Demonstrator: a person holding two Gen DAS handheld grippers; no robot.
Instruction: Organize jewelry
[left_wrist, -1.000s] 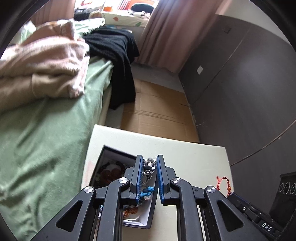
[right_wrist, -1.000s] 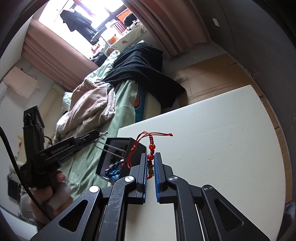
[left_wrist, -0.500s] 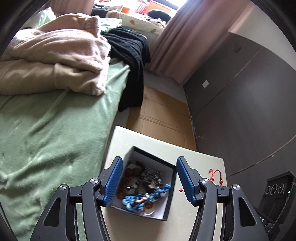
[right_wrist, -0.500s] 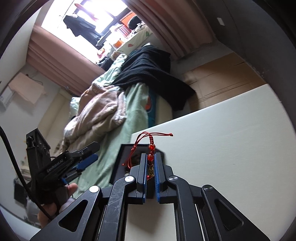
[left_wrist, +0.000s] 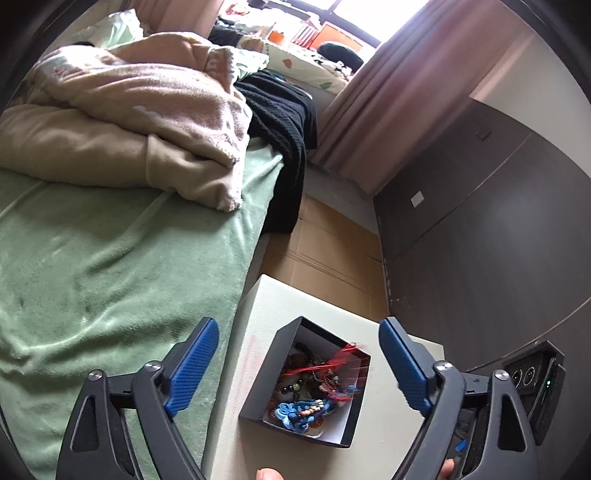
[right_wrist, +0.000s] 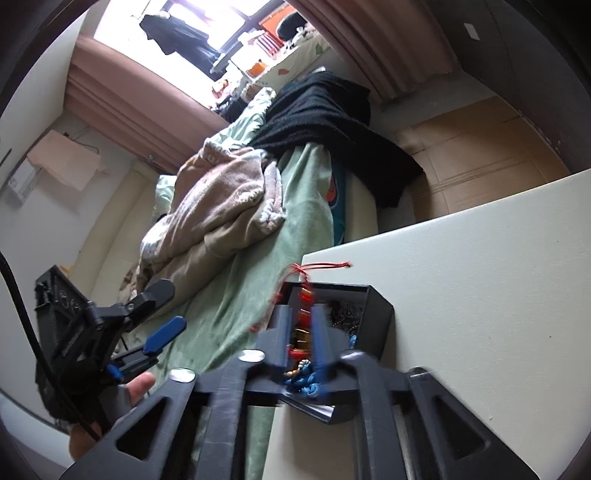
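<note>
One red-corded bracelet (right_wrist: 303, 325) clamped in right hand-held gripper (right_wrist: 300, 334) over box (right_wrist: 376, 314), left hand-held gripper (left_wrist: 299, 363) spread wide: cord risked snagging the rim, spilling onto counter (right_wrist: 480, 295).

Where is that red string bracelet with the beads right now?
In the right wrist view, the red bracelet is pinched in the right gripper, over the open black box on the white table beside the bed.

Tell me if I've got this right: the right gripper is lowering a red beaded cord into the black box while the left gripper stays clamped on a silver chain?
Not quite. The left gripper is wide open and holds nothing, as the left wrist view shows. The right gripper does hold the red beaded cord over the black box.
</note>
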